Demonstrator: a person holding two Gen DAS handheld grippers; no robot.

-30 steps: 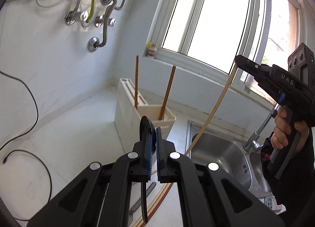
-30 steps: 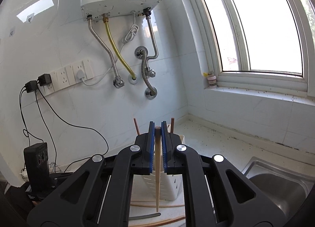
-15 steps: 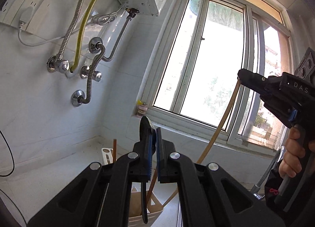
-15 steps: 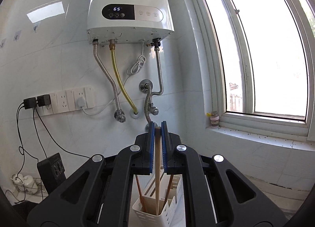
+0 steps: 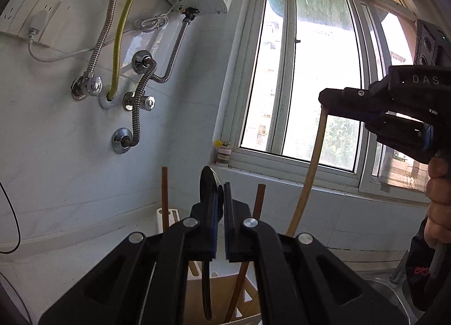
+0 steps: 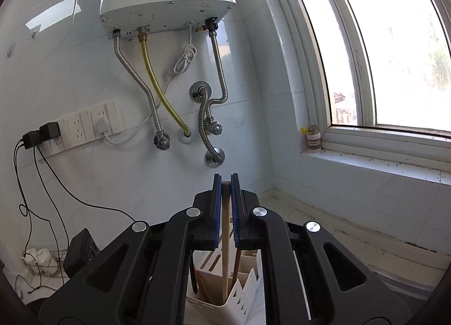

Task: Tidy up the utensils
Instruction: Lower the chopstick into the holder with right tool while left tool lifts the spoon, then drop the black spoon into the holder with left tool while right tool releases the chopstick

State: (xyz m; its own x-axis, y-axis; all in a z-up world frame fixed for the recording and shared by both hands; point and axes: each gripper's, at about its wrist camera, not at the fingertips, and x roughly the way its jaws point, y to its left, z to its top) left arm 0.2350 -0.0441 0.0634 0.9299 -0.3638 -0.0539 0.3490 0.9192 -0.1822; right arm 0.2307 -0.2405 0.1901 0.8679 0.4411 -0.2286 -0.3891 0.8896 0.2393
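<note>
Both hands have swung in over the white holder (image 6: 225, 296) since a sec ago. Right gripper (image 6: 225, 206) is clamped on the pale chopstick (image 6: 225, 254), whose tip now dips into a front slot beside two darker sticks. Left gripper (image 5: 220, 220) is pinched on a dark-handled utensil (image 5: 206, 282) (spoon, prob.) hanging into the holder too — both look near ready to drop, I'd say.

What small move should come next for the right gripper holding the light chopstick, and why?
Probably lower it straight down, then open. The right gripper is shut on the light chopstick, which hangs upright with its lower end already inside the white utensil holder, beside the brown chopsticks standing there.
</note>
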